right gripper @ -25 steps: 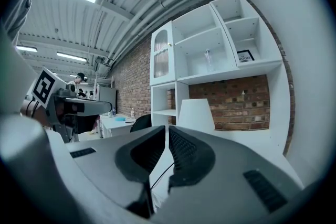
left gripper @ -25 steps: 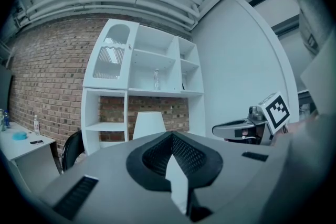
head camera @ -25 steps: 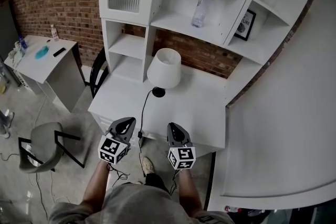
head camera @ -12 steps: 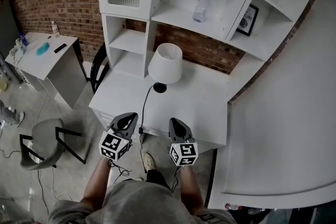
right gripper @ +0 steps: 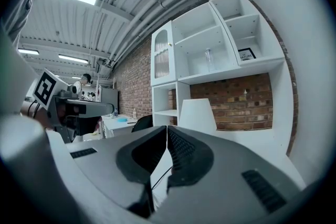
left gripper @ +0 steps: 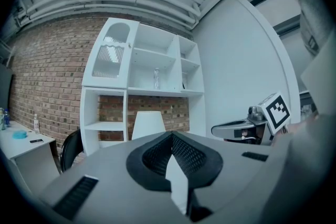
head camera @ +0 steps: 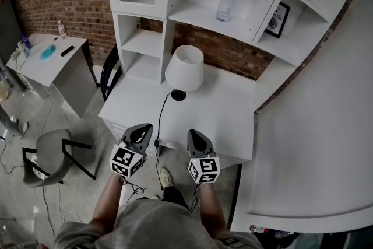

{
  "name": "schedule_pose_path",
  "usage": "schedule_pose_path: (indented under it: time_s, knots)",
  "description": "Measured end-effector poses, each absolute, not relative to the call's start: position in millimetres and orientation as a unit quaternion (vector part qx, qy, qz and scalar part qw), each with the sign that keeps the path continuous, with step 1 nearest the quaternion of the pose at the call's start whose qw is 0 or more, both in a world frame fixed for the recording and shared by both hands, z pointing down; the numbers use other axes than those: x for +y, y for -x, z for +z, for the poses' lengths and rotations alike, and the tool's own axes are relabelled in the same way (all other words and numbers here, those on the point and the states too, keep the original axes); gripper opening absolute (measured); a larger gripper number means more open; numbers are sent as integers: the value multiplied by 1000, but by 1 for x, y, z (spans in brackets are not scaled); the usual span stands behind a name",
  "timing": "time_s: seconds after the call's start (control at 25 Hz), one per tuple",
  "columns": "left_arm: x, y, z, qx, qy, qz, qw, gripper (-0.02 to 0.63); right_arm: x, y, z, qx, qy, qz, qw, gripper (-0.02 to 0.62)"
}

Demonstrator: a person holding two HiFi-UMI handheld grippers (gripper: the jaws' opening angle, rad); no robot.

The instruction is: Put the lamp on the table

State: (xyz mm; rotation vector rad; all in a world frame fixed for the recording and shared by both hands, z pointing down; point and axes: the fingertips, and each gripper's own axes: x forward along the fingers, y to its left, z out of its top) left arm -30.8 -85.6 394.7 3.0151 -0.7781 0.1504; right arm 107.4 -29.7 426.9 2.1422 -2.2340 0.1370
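Note:
The lamp (head camera: 184, 67), with a white shade and a black base (head camera: 178, 95), stands upright on the white desk (head camera: 221, 119), toward the back left. Its black cord (head camera: 160, 119) runs from the base over the desk's front edge. Both grippers hover in front of that edge, apart from the lamp. My left gripper (head camera: 140, 132) is shut and empty, and my right gripper (head camera: 194, 137) is shut and empty too. In the left gripper view the shade (left gripper: 147, 125) shows beyond the closed tips (left gripper: 171, 134). In the right gripper view the shade (right gripper: 197, 115) stands behind the closed tips (right gripper: 167, 128).
A white shelving unit (head camera: 175, 20) rises behind the desk, with a clear bottle (head camera: 227, 1) and a framed picture (head camera: 280, 20) on its shelves. A black chair (head camera: 109, 76) is at the desk's left. A grey chair (head camera: 49, 154) and a small side table (head camera: 46, 58) stand further left.
The head view has drifted slightly, so the desk and lamp sit a little higher and to the right. Both grippers keep about the same place before the desk.

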Motion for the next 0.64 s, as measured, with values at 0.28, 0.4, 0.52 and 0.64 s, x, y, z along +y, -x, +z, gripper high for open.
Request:
schedule_pose_path:
  time_s: [0.28, 0.4, 0.52, 0.64]
  knots:
    - [-90, 33, 399, -254, -966, 51, 15, 3, -32, -102, 429, -726, -686, 48, 23, 28]
    - [-91, 32, 399, -254, -966, 51, 15, 3, -33, -100, 430, -728, -684, 50, 23, 28]
    - [-93, 31, 395, -250, -967, 48, 12, 3, -36, -101, 430, -728, -683, 49, 22, 28]
    - [-98, 31, 395, -251, -967, 46, 12, 3, -41, -100, 429, -728, -683, 47, 22, 28]
